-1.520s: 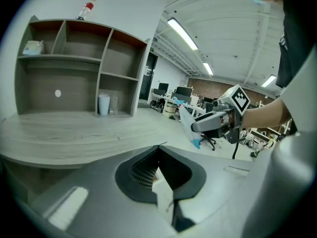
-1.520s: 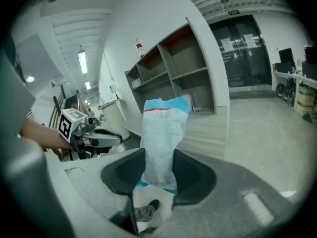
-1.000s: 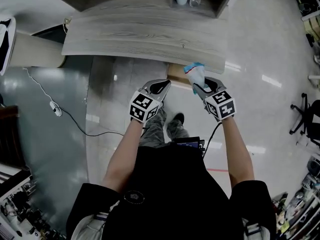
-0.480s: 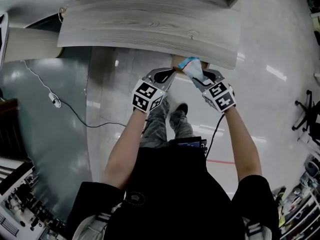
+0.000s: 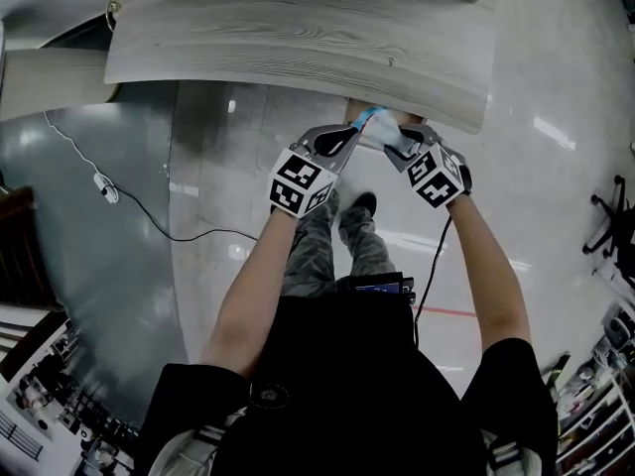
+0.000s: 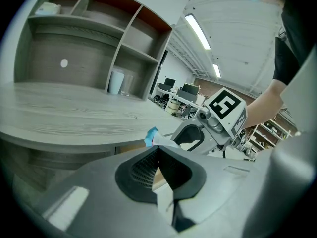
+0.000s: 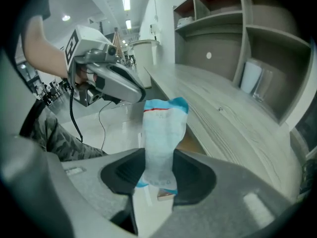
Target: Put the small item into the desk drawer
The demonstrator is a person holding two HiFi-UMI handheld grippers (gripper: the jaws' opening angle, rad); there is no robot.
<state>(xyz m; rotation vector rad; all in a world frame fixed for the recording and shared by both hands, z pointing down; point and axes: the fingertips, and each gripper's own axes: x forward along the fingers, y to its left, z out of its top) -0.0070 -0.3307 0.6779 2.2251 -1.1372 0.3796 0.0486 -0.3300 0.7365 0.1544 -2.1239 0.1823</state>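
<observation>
The right gripper (image 7: 158,177) pinched a small white-and-blue packet (image 7: 161,143) by its lower end, one dark pad on each side. The rest of the packet stood upright out of the claw, blue band on top. From above, the packet (image 5: 382,127) poked forward from the right gripper (image 5: 412,147) and sat at the front edge of the desk (image 5: 298,38), near its right end. A strip of tan wood showed just beneath that edge, though I could not tell how it was built.

The left gripper (image 5: 332,145) hung just beside the right one, at the same edge. Its jaws were pressed together with nothing between them (image 6: 161,170). From its side the packet's blue tip (image 6: 152,137) peeked over them.

The desk (image 6: 64,113) was a long, curved top of pale grey wood grain, bare where I could see it. A shelf unit (image 6: 99,38) with open compartments rose at its back. In one compartment a white cup (image 6: 115,82) stood beside a clear glass (image 6: 128,84).

The floor (image 5: 218,186) below was glossy and pale, throwing back the ceiling lights. A thin cable (image 5: 109,191) trailed across it to the left. An office chair (image 5: 615,216) stood well off to the right, and more desks and shelving filled the far end of the room.
</observation>
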